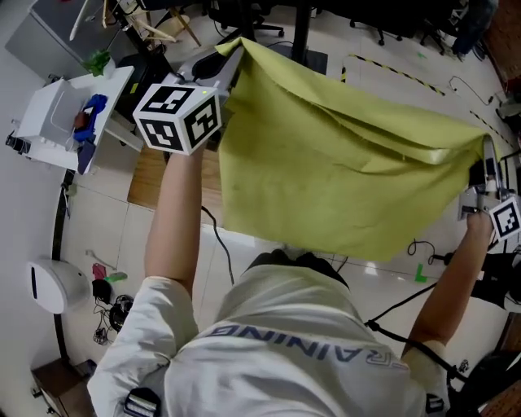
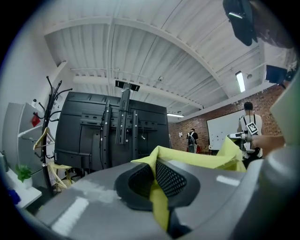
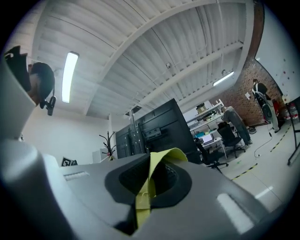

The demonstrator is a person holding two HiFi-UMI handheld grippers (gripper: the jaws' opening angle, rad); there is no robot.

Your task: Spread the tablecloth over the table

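The yellow-green tablecloth [image 1: 342, 171] hangs spread in the air in front of me, stretched between both grippers. My left gripper [image 1: 230, 63], with its marker cube [image 1: 179, 116], is shut on the cloth's upper left corner. My right gripper [image 1: 487, 167] is shut on the far right corner. In the left gripper view the jaws are closed with a fold of the tablecloth [image 2: 159, 199] pinched between them, and the cloth runs off to the right gripper [image 2: 240, 136]. The right gripper view shows a strip of the tablecloth [image 3: 146, 190] clamped in the closed jaws. A wooden surface [image 1: 151, 175] peeks out under the cloth's left edge.
A white cart [image 1: 61, 122] stands at the left, a white round device [image 1: 55, 285] sits on the floor, and cables [image 1: 220, 244] trail over the tiles. A black panel on a stand [image 2: 112, 136] and a coat rack [image 2: 49, 122] stand ahead. Office chairs [image 1: 244, 16] and people [image 2: 192, 139] are farther off.
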